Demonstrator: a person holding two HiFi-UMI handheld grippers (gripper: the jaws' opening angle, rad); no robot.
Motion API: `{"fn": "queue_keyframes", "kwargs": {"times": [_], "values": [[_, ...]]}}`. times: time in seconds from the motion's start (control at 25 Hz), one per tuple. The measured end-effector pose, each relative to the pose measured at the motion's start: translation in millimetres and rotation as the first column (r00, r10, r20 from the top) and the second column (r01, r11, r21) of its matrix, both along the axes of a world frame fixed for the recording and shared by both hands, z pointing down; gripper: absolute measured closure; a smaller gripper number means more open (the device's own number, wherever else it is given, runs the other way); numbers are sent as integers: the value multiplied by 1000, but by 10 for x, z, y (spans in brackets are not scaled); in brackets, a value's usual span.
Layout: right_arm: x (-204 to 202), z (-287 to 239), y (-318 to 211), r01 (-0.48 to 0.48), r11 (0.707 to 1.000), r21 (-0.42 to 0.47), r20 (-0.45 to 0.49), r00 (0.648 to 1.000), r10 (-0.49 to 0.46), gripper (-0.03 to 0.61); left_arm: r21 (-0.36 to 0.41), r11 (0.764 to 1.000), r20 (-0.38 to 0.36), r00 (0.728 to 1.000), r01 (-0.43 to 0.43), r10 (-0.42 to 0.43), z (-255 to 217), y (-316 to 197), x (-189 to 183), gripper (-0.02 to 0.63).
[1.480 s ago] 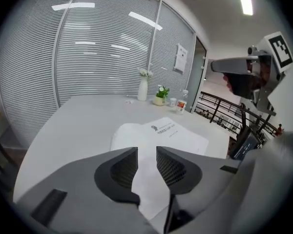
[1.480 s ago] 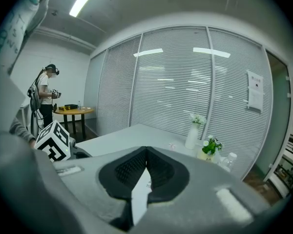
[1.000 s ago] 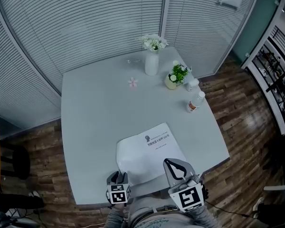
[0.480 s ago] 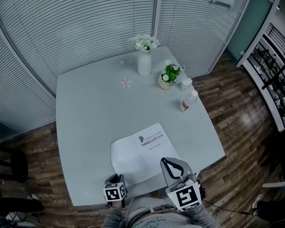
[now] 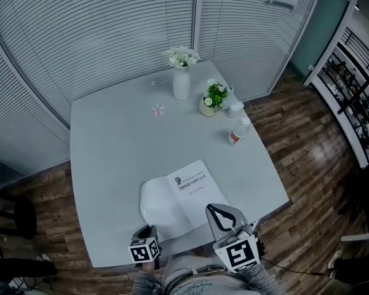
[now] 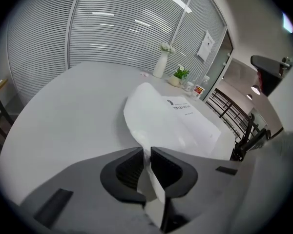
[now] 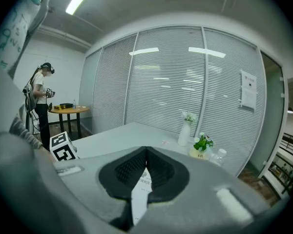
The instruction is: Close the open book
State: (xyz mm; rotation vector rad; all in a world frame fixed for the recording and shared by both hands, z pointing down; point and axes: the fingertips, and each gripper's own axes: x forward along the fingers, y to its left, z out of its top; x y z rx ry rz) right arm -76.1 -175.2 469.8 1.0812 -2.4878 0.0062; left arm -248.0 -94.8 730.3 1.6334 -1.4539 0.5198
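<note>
book [image 5: 181,195] lies open on the surface [image 5: 111,146] close to its near edge, printed page facing up, so the closing has barely begun. left hand-held gripper [image 6: 146,152] is closing its jaws around the lifted edge of the left page [image 6: 151,116], with a sliver of gap beside the sheet. right hand-held gripper [image 7: 145,150] hovers over the book's near right corner, jaws together and empty. what remains, i judge, is to pinch the edge and fold that side across.

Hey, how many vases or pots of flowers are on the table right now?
2. A white vase stands near the far edge of the table; a potted plant sits just right of it, slightly nearer. None appears hidden.
</note>
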Motion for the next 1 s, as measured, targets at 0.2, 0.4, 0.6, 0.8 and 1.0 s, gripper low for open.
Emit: {"fn": "queue_keyframes", "kwargs": {"times": [0.2, 0.4, 0.6, 0.8, 1.0], "values": [[52, 24, -3, 4, 1000, 6, 5, 1000, -4, 577, 61, 998, -14, 1000, -3, 4, -219, -88, 88, 569], [139, -24, -2, -7, 1000, 2, 16, 1000, 7, 577, 131, 991, -40, 999, -27, 32, -488, -221, 313, 574], [236, -19, -16, -13, 1000, 6, 18, 1000, 13, 577, 174, 982, -58, 994, -76, 88, -624, -374, 590, 577], [360, -28, -32, -26, 1000, 8, 19, 999, 26, 577, 193, 970, -48, 986, -147, 159, -660, -519, 873, 577], [506, -24, -36, -52, 999, 6, 18, 998, 52, 577, 192, 957, -38, 972, -219, 230, -626, -645, 1171, 578]]}}
